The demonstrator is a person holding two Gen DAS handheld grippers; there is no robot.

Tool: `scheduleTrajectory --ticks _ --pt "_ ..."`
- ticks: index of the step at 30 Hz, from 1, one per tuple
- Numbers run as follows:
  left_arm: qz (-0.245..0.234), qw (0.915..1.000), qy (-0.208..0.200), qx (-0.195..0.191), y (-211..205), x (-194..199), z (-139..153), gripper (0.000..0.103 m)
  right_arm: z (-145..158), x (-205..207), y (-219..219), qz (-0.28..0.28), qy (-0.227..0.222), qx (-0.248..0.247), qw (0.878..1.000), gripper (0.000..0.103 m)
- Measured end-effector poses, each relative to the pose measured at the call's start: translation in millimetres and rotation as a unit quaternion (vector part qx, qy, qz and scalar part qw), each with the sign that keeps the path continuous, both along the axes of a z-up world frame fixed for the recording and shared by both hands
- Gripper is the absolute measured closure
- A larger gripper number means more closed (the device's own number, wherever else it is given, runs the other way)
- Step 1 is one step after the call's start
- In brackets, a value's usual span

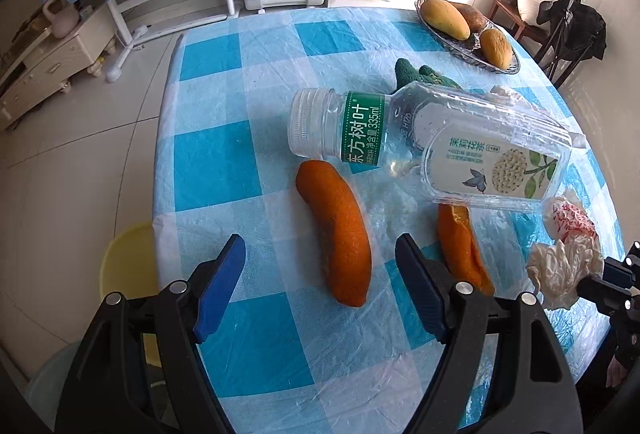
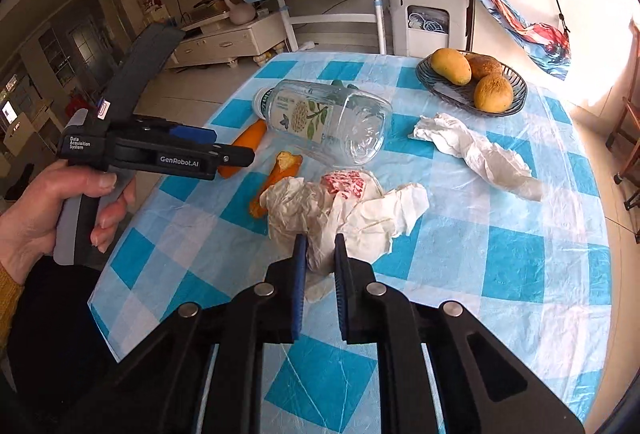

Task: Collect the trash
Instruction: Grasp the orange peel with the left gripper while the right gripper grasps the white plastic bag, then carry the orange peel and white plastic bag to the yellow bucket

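Between the right tool's (image 2: 320, 246) pinching pads (image 2: 300, 258), crumpled tissue (image 2: 344, 213); left tool (image 1: 320, 254) spread.

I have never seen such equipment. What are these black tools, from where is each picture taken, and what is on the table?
A person holds two hand-held grippers, each carrying a camera that looks along its fingers. The left gripper is open above an orange peel. The right gripper pinches a crumpled tissue. On the checked tablecloth also lie an empty plastic bottle, another tissue and a fruit bowl.
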State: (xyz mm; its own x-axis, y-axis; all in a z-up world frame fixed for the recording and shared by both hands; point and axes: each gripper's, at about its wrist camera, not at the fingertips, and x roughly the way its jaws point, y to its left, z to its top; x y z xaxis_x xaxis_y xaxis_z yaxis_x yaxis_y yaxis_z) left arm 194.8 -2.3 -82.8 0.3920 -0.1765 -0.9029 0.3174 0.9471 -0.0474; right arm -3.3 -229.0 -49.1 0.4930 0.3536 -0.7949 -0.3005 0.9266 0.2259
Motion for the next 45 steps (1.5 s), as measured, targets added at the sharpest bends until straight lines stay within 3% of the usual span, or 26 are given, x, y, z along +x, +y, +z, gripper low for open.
scheduleTrajectory --ticks 3,5,7,10,15,20,22,24,26,27,45 --pt "0.003 1.0000 -0.001 0.000 0 0 0 0.029 -9 -9 -10 -0.011 0.017 0.012 1.000 0.088" --pt "0.002 1.0000 -0.003 0.001 -1 -1 0 0.029 -12 -9 -13 -0.020 0.020 0.022 0.999 0.082" --pt "-0.001 1.0000 -0.003 0.006 -3 -2 -2 0.029 -11 -9 -12 -0.023 0.013 0.026 0.999 0.066" --pt "-0.003 0.9999 -0.004 0.016 -6 -2 -5 0.029 -9 -8 -3 -0.018 0.000 0.011 1.000 0.053" --pt "0.001 0.9997 -0.013 0.020 -8 2 -4 0.029 -20 -5 3 -0.014 0.005 0.002 1.000 0.049" --pt "-0.006 0.9998 -0.011 0.018 -15 5 -6 0.029 -28 -1 5 -0.015 0.010 -0.002 1.000 0.049" --pt "-0.017 0.9994 -0.017 0.025 -20 3 -7 0.036 -29 -1 8 -0.010 0.011 -0.008 1.000 0.056" --pt "-0.026 0.9991 -0.021 0.026 -24 2 -5 0.060 -30 -2 10 -0.004 0.008 -0.014 1.000 0.069" --pt "-0.027 0.9994 -0.016 0.017 -23 2 -3 0.076 -29 -5 12 -0.001 0.004 -0.018 1.000 0.073" --pt "-0.027 0.9994 -0.014 0.014 -22 1 -2 0.079 -29 -6 13 0.000 0.002 -0.019 1.000 0.074" --pt "-0.079 0.9958 -0.043 0.016 19 -49 24 0.082 -14 -23 38 0.036 -0.029 0.015 0.999 0.079"
